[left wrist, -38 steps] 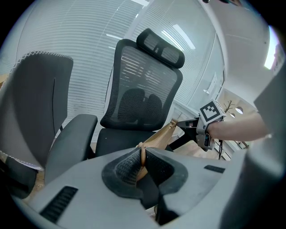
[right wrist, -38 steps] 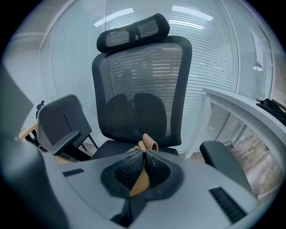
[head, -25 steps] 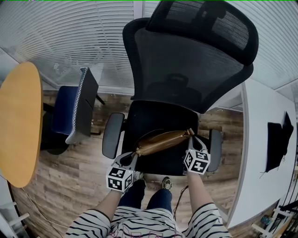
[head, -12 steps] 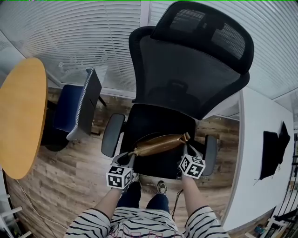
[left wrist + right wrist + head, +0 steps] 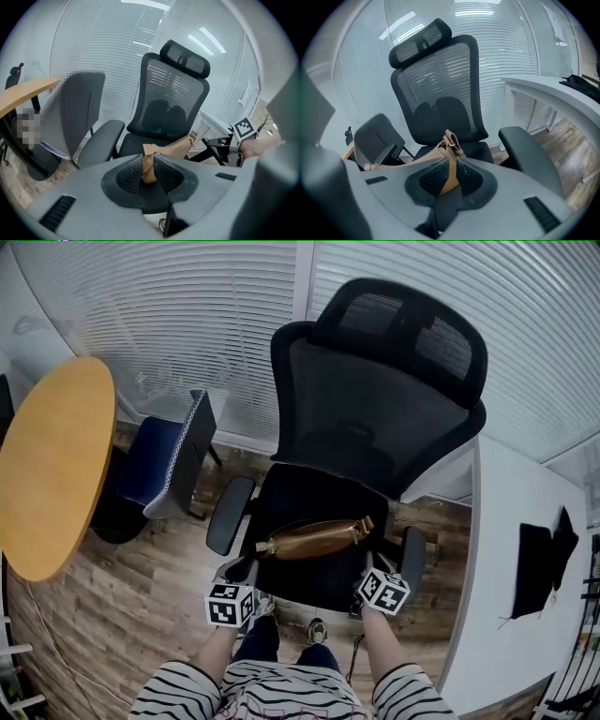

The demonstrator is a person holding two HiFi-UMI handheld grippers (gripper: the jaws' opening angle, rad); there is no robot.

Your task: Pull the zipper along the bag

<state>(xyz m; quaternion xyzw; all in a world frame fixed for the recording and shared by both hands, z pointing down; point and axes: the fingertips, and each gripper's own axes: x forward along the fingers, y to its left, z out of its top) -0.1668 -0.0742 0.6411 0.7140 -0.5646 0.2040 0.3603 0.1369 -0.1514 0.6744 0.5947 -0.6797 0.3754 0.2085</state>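
Note:
A slim brown bag (image 5: 314, 538) hangs stretched over the seat of a black office chair (image 5: 375, 409). My left gripper (image 5: 257, 557) is shut on the bag's left end; in the left gripper view the brown material (image 5: 149, 165) is pinched between the pads. My right gripper (image 5: 369, 546) is shut on a brown strap (image 5: 451, 174) at the bag's right end, just below a small metal ring (image 5: 451, 139). The right gripper (image 5: 226, 143) also shows past the bag in the left gripper view. The zipper slider is not visible.
The chair's armrests (image 5: 229, 514) (image 5: 411, 557) flank the bag. A round wooden table (image 5: 52, 465) and a blue-and-grey chair (image 5: 173, 465) stand at the left, and a white desk (image 5: 506, 568) with a black item on it at the right. My legs and feet (image 5: 281, 634) are below.
The head view has pulled back, so chair and bag look smaller. The bag now hangs more level than before. Both grippers keep their hold on its ends.

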